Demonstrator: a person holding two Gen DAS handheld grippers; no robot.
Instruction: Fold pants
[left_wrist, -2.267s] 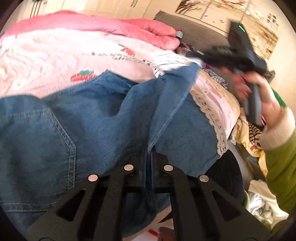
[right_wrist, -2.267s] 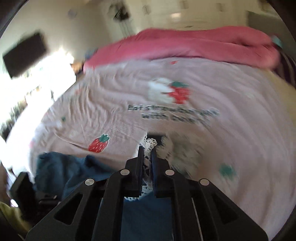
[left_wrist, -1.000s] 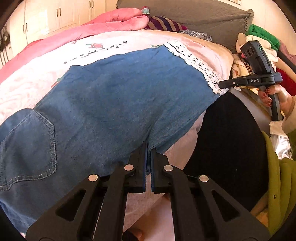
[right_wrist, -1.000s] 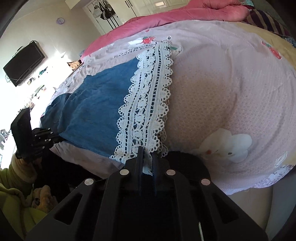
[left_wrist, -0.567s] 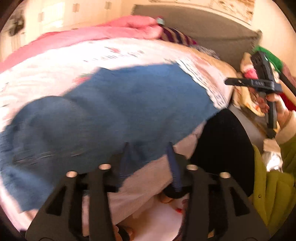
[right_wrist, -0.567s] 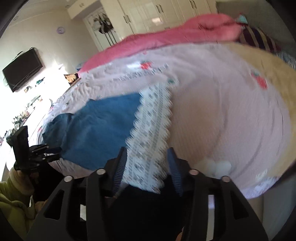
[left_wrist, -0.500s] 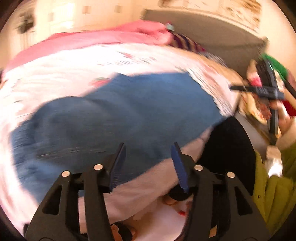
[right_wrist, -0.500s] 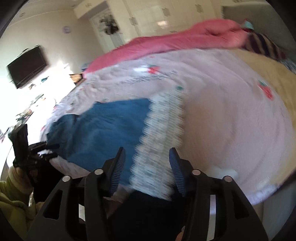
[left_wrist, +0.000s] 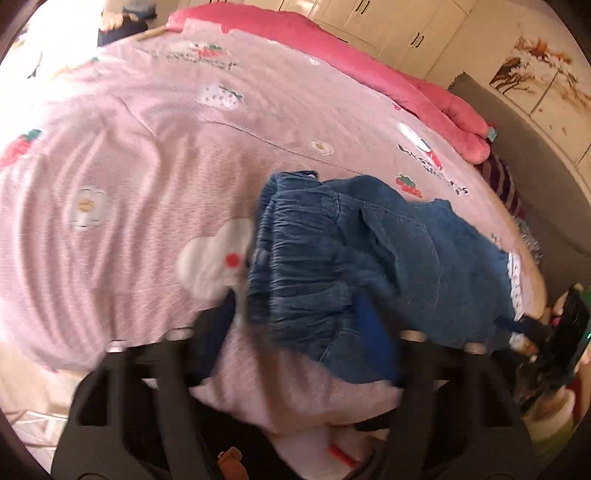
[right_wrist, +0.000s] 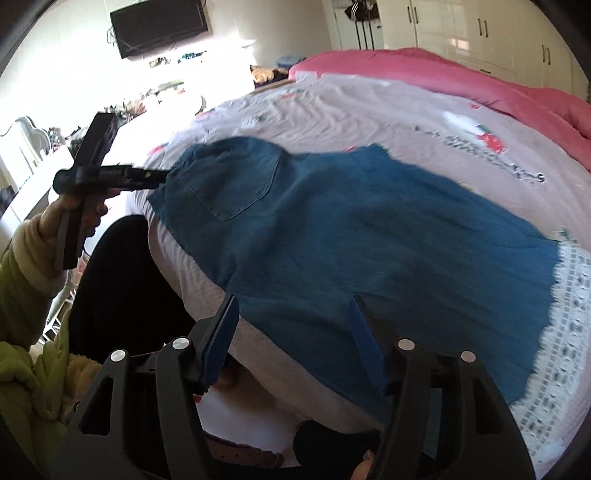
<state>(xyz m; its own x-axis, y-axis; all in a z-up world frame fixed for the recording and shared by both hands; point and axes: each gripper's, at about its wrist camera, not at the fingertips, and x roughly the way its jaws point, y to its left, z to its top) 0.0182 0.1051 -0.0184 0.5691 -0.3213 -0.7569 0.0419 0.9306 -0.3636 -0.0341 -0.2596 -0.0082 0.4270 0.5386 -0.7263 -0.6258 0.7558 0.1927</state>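
Note:
Blue denim pants (right_wrist: 332, 229) with a white lace hem (right_wrist: 554, 332) lie flat along the near edge of the bed, waistband to the left, a back pocket (right_wrist: 229, 184) facing up. My left gripper (left_wrist: 295, 321) is open at the gathered waistband (left_wrist: 295, 258), its blurred fingers either side of the band's near corner. It also shows in the right wrist view (right_wrist: 110, 173), at the waist end. My right gripper (right_wrist: 291, 314) is open and empty, just above the pants' near edge mid-leg. It also shows at the lace end in the left wrist view (left_wrist: 546, 332).
The pale pink strawberry bedsheet (left_wrist: 147, 147) covers the bed, with a rolled pink quilt (left_wrist: 369, 74) along the far side. A grey headboard (left_wrist: 535, 166) stands at the right. My dark-trousered legs (right_wrist: 122, 295) press against the bed's near edge.
Both grippers have let go of the pants and opened. The left has swung to the waistband end. The right has moved from the lace hem towards the middle of the leg.

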